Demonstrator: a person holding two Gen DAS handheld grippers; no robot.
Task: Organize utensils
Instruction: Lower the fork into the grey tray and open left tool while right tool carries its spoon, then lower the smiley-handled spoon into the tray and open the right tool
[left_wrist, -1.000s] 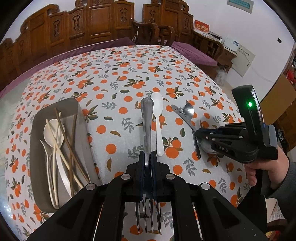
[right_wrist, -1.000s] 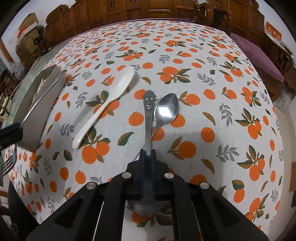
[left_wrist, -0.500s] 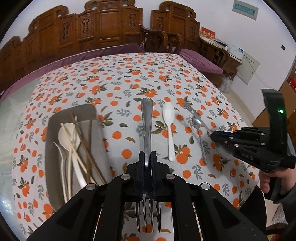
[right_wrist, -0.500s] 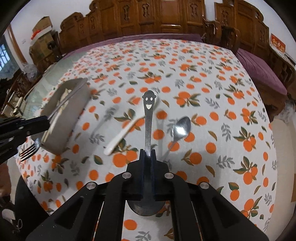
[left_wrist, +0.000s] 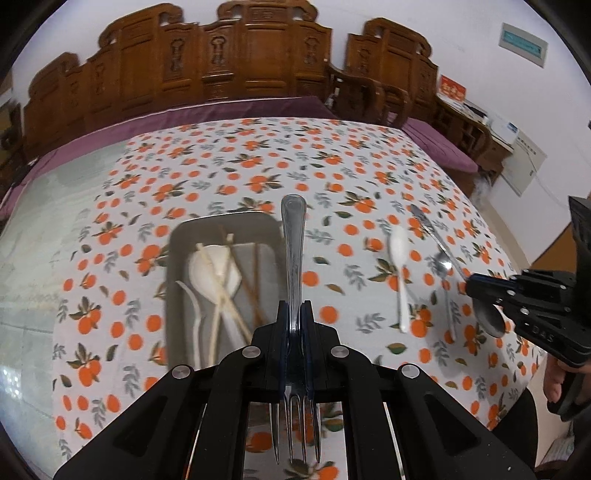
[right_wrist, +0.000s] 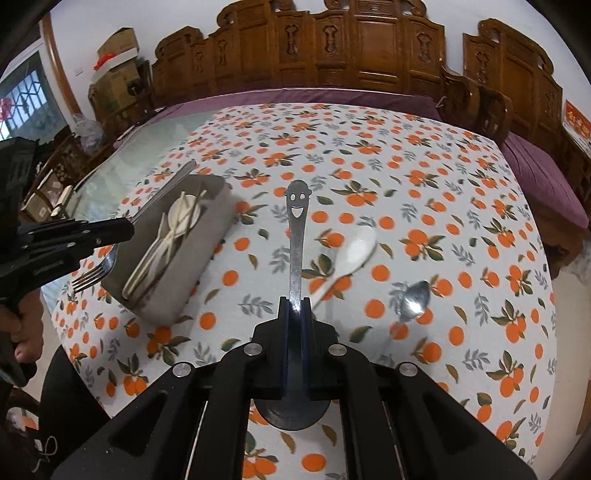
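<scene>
My left gripper (left_wrist: 294, 317) is shut on a steel fork (left_wrist: 293, 236), handle pointing away and tines toward the camera, held above the right edge of the grey tray (left_wrist: 177, 280). The tray holds a white spoon and several chopsticks. My right gripper (right_wrist: 295, 314) is shut on a steel spoon with a smiley-face handle (right_wrist: 297, 221), lifted over the tablecloth right of the tray (right_wrist: 210, 251). A white plastic spoon (right_wrist: 347, 258) and a small steel spoon (right_wrist: 413, 299) lie on the cloth. Each gripper shows in the other's view: the left gripper (right_wrist: 122, 229), the right gripper (left_wrist: 476, 288).
The table carries an orange-print cloth (left_wrist: 258, 173); its left part is bare glass (left_wrist: 44, 236). Carved wooden chairs (right_wrist: 332, 48) line the far side. A person's hands hold both grippers at the near table edge.
Both grippers rose and shifted left with their utensils. The fork now hangs over the tray's right edge instead of beside the white spoon. The smiley spoon is lifted off the cloth.
</scene>
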